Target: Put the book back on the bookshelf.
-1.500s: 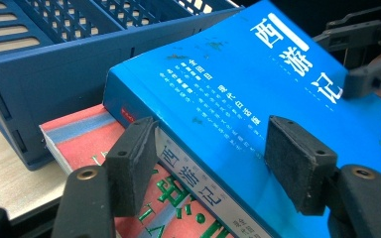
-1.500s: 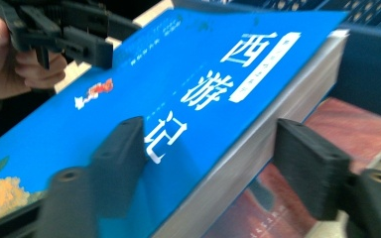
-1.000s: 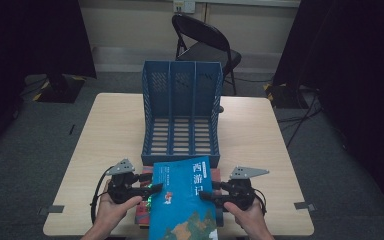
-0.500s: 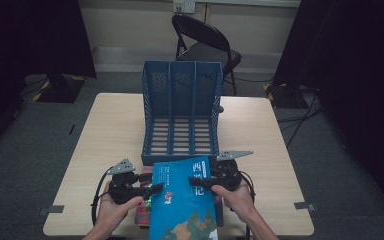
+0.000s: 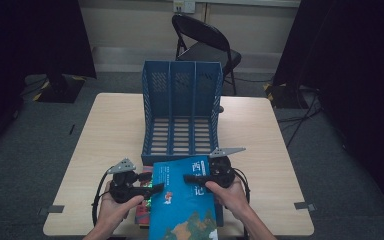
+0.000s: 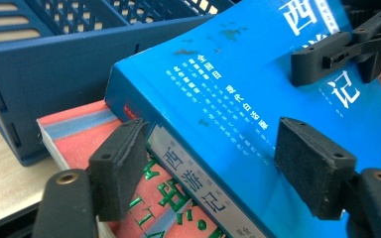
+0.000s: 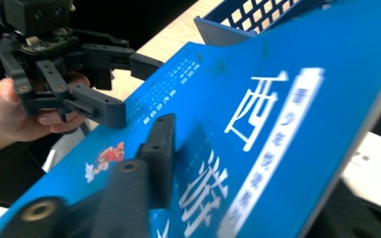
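We work at the near edge of the table (image 5: 105,130), in front of the blue three-slot file rack (image 5: 181,112). The blue book (image 5: 187,200) lies tilted on top of a red book (image 6: 79,136), just before the rack's open front.

Step in hand: transfer of the blue book from one gripper to the other, as we judge it.

- Left gripper (image 5: 147,190): its jaws have just been opening. In the left gripper view they straddle the blue book's spine edge, one pad (image 6: 116,166) at the spine, the other (image 6: 310,171) over the cover. They stand wide and we see no pressure on the book.
- Right gripper (image 5: 192,178): its jaws have just been closing, with the book's right edge between them. In the right gripper view one jaw lies flat on the cover; the other is hidden under the book. We judge the grip taken, though the lower contact is out of sight.

Next move, in our judgement: we confirm that the right gripper carries the book before we draw the left one clear. The book then needs turning upright, spine aligned with one slot of the rack. The cover looks glossy and the book thick, so a one-edge grip may let it swing or slip.
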